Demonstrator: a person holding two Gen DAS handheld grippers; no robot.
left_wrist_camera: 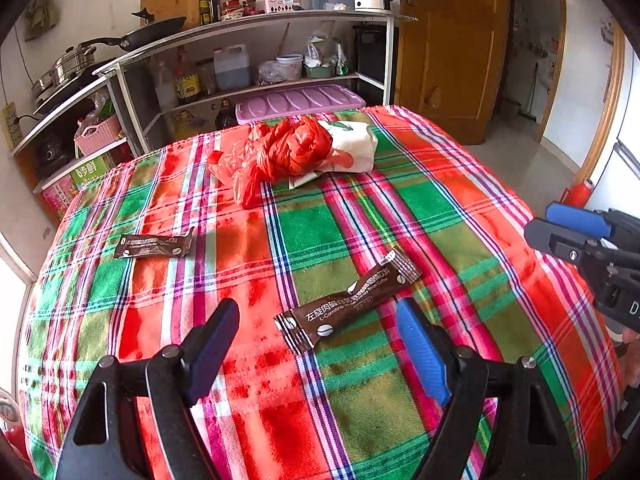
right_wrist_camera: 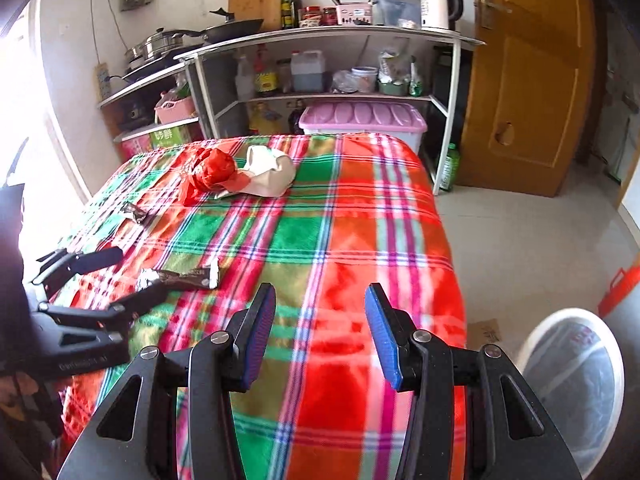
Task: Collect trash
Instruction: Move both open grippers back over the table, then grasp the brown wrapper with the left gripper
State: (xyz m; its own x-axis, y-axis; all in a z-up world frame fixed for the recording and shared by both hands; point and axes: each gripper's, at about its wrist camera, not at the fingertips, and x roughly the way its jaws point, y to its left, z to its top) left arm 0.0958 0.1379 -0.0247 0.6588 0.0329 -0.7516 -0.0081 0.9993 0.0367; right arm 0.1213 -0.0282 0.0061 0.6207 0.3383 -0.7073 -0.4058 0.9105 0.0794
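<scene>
While left gripper hovers with fingers spread, empty, near sachet lies just ahead on cloth, long axis slanting across gap. Right gripper spread too, empty, farther from sachet; left nearer.

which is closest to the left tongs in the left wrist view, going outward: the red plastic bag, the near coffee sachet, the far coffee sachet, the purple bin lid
1. Near coffee sachet, just ahead of the left tongs, toward the right tip.
2. Far coffee sachet, farther out on the left.
3. Red plastic bag, at the cloth's far end.
4. Purple bin lid, beyond the table edge.
</scene>
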